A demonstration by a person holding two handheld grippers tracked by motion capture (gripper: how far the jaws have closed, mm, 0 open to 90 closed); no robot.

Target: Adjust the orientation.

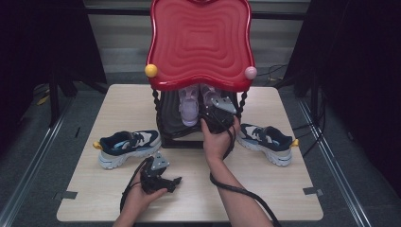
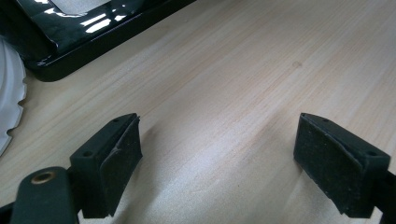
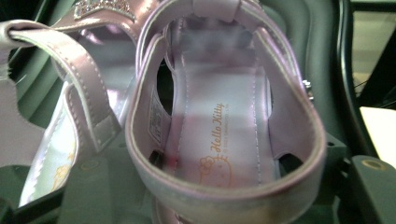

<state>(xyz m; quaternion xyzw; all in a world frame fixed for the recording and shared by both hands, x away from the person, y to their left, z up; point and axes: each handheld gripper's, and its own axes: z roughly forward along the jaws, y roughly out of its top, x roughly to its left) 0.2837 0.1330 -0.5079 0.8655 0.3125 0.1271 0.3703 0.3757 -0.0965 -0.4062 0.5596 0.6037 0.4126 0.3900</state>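
Two pale pink sandals (image 1: 189, 109) stand on the black lower shelf (image 1: 172, 127) of a small rack with a wavy red top (image 1: 201, 42). My right gripper (image 1: 215, 109) reaches under that top at the right-hand sandal. In the right gripper view the heel band of that sandal (image 3: 219, 140) lies between the jaws, which stand a little apart from it, so my right gripper (image 3: 224, 191) is open. The second sandal's strap (image 3: 79, 84) hangs at the left. My left gripper (image 1: 171, 182) rests low over the table near the front, and its pads (image 2: 116, 163) are wide apart with nothing between them.
A navy and white sneaker (image 1: 127, 144) lies left of the rack and its mate (image 1: 265, 139) lies to the right, both on the light wooden table (image 1: 283, 189). The rack's glossy black base (image 2: 93, 42) and a white sneaker sole (image 2: 9, 93) sit just beyond the left gripper.
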